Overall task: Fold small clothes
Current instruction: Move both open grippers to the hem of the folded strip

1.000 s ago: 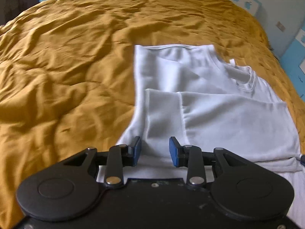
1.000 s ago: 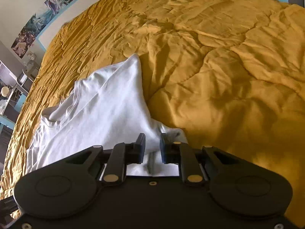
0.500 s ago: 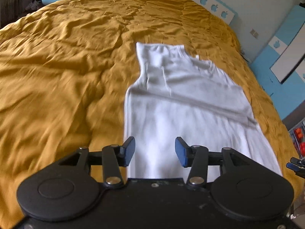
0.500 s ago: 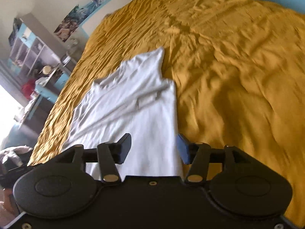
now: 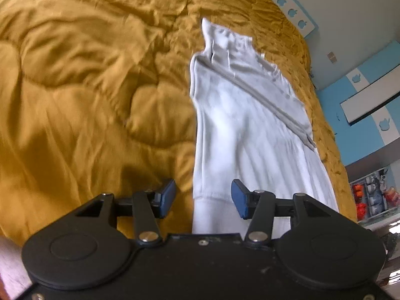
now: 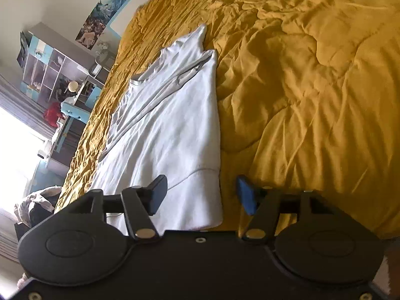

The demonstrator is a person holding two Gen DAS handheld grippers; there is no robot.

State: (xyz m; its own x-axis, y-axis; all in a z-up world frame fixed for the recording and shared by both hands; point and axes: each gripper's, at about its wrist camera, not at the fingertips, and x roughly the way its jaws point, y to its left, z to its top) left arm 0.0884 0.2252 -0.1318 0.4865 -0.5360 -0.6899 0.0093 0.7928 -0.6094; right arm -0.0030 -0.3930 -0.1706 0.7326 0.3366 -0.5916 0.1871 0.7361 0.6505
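We see the white T-shirt [image 5: 250, 130] lying flat and long on the mustard-yellow quilt [image 5: 87, 87] of the bed, its sides folded in so that a sleeve edge runs slantwise across it, its collar end far from us and its hem end under both tools. Our left tool [image 5: 203, 197] hangs spread over the shirt's left edge near the hem, pinching nothing. Our right tool [image 6: 201, 195] is likewise spread, straddling the shirt's right edge [image 6: 217, 150].
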